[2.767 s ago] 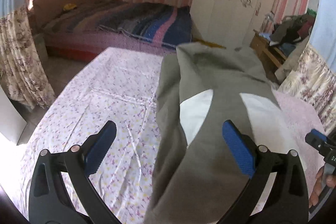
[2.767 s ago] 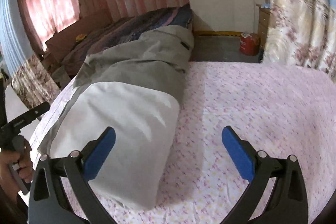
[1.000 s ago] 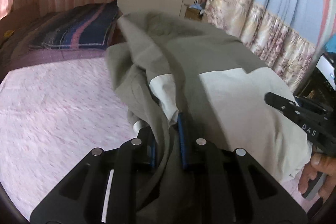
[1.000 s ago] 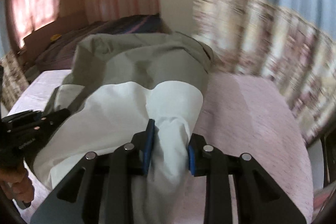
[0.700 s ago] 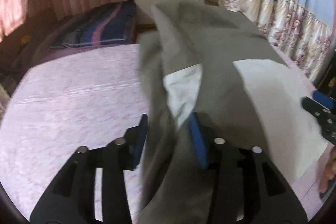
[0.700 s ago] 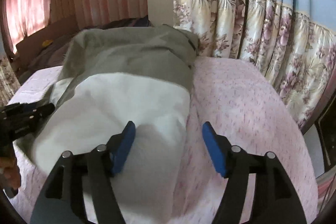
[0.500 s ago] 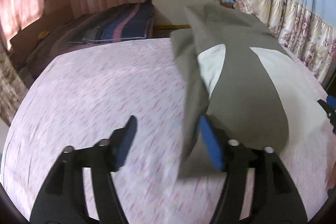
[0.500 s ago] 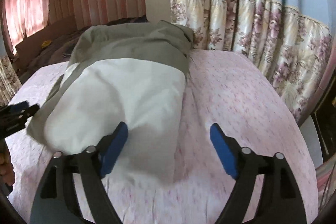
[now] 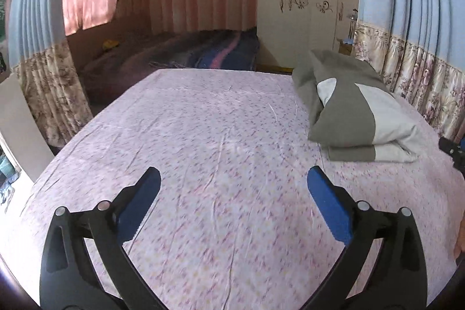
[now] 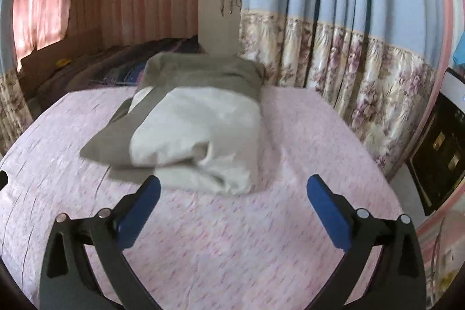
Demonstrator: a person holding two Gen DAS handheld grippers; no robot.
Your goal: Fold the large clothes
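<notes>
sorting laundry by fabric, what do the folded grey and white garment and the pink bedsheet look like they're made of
Garment: looks like a soft, matte woven fabric, maybe cotton or a blend; it slumps in rounded folds with no shine, olive-grey and off-white panels. Exact fibre can't be told.

Bedsheet: seems thin printed cotton or polycotton; a small floral print, fine creases and a flat, dull surface.

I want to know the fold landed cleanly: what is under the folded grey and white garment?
The garment lies on the floral sheet, which shows bare all round it. A lower folded layer sticks out at its near edge. Whatever lies between the layers is covered.
</notes>
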